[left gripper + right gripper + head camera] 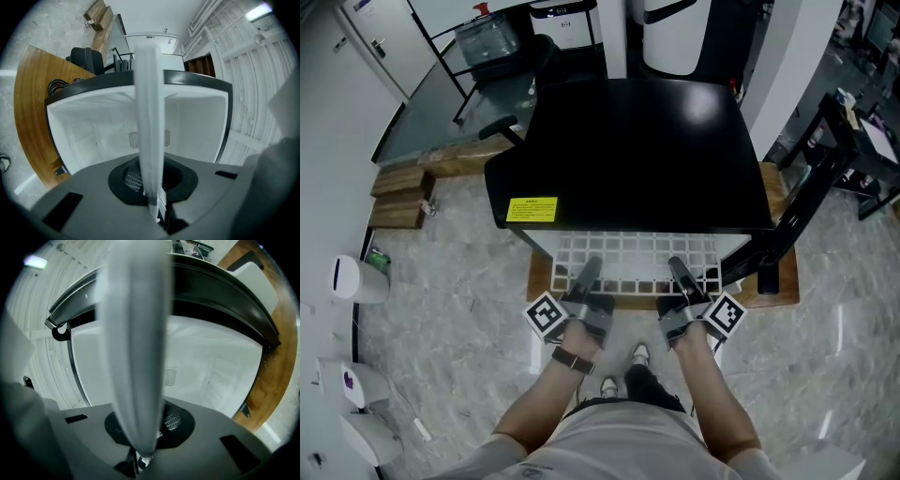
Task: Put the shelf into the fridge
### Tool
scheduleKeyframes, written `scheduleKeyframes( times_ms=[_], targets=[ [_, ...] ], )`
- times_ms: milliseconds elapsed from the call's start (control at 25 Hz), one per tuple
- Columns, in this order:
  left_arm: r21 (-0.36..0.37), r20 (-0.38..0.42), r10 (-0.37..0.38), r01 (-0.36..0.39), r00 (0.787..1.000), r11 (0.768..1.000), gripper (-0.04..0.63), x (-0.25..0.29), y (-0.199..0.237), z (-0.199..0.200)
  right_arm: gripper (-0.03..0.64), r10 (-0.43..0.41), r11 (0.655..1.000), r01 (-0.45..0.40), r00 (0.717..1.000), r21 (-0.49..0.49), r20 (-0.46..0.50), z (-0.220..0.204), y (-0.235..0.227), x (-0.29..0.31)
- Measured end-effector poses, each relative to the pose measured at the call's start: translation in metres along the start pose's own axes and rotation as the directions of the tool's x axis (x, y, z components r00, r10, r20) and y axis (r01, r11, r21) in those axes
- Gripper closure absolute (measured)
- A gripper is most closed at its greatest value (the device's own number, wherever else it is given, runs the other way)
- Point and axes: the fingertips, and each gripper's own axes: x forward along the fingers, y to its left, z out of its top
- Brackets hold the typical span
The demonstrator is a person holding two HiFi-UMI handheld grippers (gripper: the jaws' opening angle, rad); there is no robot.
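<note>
Setting: you are standing in an office-like lab room. Showing it: an office chair (534, 61) sitting by a glass desk (441, 105), a clear storage box (487, 39) resting there, a fridge (637, 141) sitting on a wooden platform (780, 281) (freestanding, on a marbled floor).

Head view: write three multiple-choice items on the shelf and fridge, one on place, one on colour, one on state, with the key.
1. Where is the white grid shelf relative to the black fridge?
A. Lying on its top
B. At its open front, partly under its top
C. On the floor behind it

2. What colour is the sticker on the fridge top?
A. Red
B. Blue
C. Yellow

3. How is the shelf held?
A. By the left tongs only
B. By neither
C. By the left tongs and the right tongs, both shut on its near edge

Key: 1 B, the grid runs out from below the top's front edge; 2 C, a yellow label sits at the top's near left corner; 3 C, each gripper view shows the shelf's edge clamped.
</note>
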Motion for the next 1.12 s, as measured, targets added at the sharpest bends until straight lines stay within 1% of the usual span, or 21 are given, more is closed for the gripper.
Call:
scheduleKeyframes(
  times_ms=[680, 800, 1040, 1120],
  targets=[
    [0.024, 0.048, -0.027, 0.026, 0.998, 0.999, 0.568, 0.038, 0.001, 0.019, 0.569, 0.006, 0.999, -0.004, 0.999, -0.038, 0.039, 0.021, -0.003, 0.037],
    [0.027, 0.056, -0.030, 0.028, 0.998, 0.999, 0.568, 0.044, 0.001, 0.022, 0.569, 0.006, 0.999, -0.004, 0.999, -0.032, 0.050, 0.025, -0.003, 0.042],
    [0.037, 0.070, -0.014, 0.011, 0.997, 0.999, 0.568, 0.053, 0.008, 0.029, 0.569, 0.003, 0.999, 0.000, 0.998, -0.035, 0.066, 0.031, -0.004, 0.053],
    [0.031, 0.074, -0.033, 0.030, 0.997, 0.999, 0.568, 0.058, 0.003, 0.029, 0.569, 0.005, 0.999, -0.002, 0.997, -0.036, 0.071, 0.033, -0.005, 0.056]
  ],
)
